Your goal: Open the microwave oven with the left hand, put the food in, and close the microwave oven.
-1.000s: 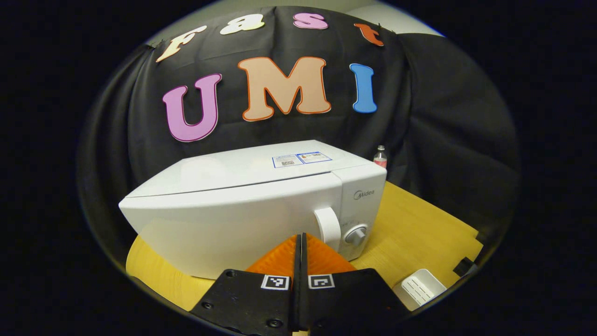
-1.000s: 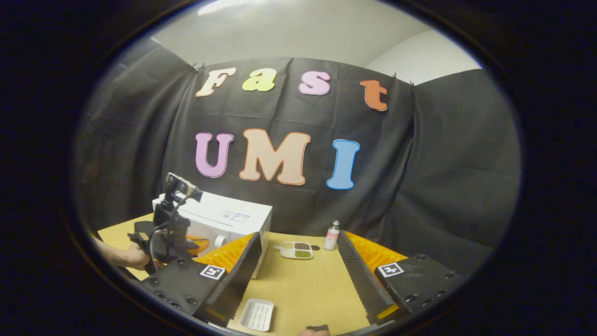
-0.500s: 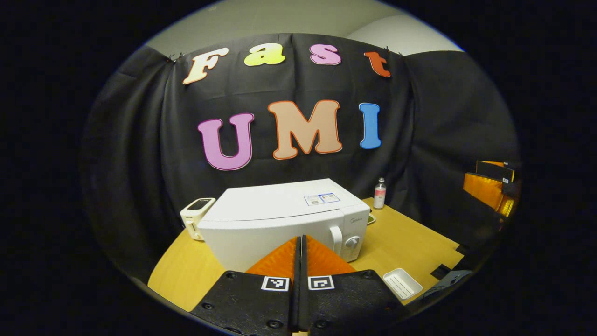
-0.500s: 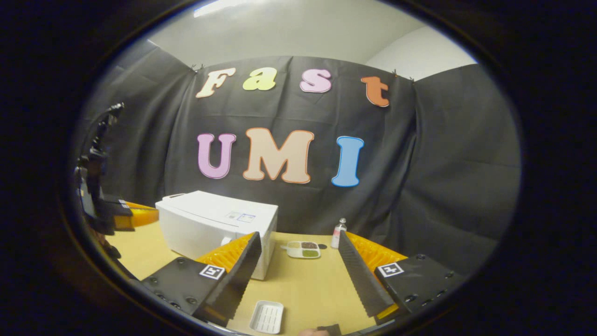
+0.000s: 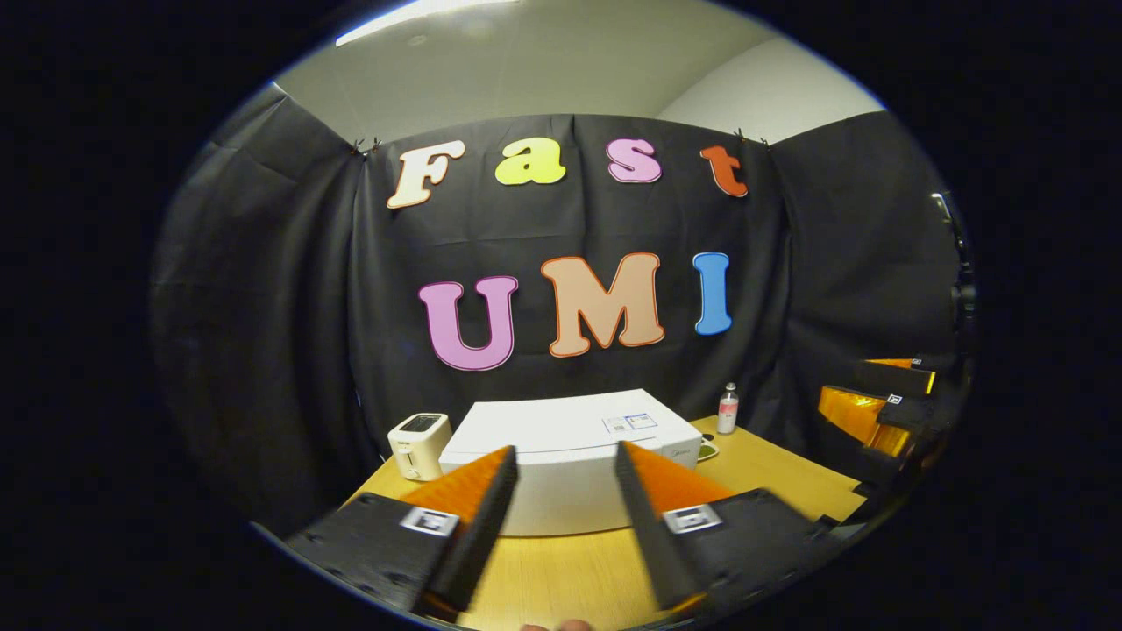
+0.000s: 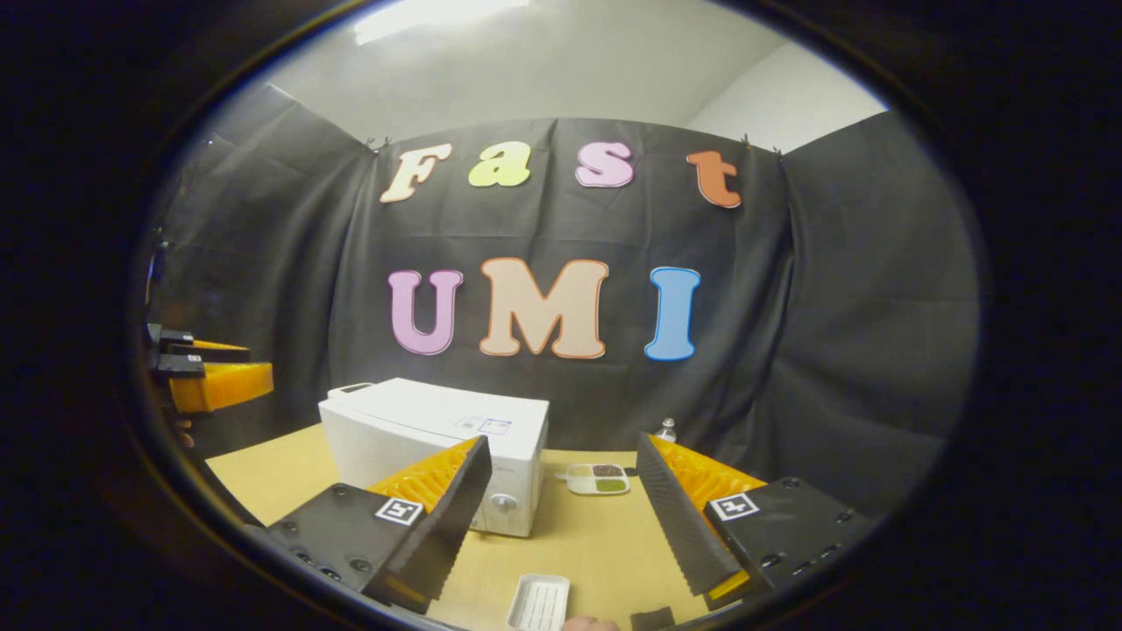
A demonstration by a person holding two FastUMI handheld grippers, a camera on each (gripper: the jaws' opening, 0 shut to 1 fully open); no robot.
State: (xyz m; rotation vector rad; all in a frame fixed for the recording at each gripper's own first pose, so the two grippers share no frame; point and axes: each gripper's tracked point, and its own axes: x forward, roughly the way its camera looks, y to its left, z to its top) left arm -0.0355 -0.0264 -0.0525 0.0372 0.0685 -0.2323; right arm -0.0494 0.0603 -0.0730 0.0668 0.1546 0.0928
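Landmark: the white box-shaped microwave oven (image 5: pixel 561 456), standing door shut on the light wooden bench (image 5: pixel 763 473) in front of the black cloth wall.

Left gripper view, left to right. A small cream toaster (image 5: pixel 419 444) stands just left of the microwave, near its back corner. The left claw (image 5: pixel 561 478) hangs in front of the microwave, well short of it, fingers spread wide with nothing between them; the microwave's front shows through the gap. A small clear bottle with a pink label (image 5: pixel 727 409) stands upright behind the microwave's right side. At the microwave's right edge a sliver of a tray peeks out; contents too small to tell there. Far right of the microwave, off the bench edge, the right claw (image 5: pixel 877 399) shows in the air.

Right gripper view, left to right. The left claw (image 6: pixel 215 377) floats high and well left of the microwave (image 6: pixel 438 443). The right claw (image 6: pixel 561 491) sits in front and to the right of the microwave, fingers spread apart, holding nothing. The microwave's round knob (image 6: pixel 502 503) shows low on its front. A white ridged empty tray (image 6: pixel 539 603) lies on the bench (image 6: pixel 596 543) in front of the microwave, near the bench's close edge. The food, a white sectioned tray with dark and green portions (image 6: pixel 597 478), lies just right of the microwave. The bottle's cap (image 6: pixel 666 429) pokes up behind the food tray.
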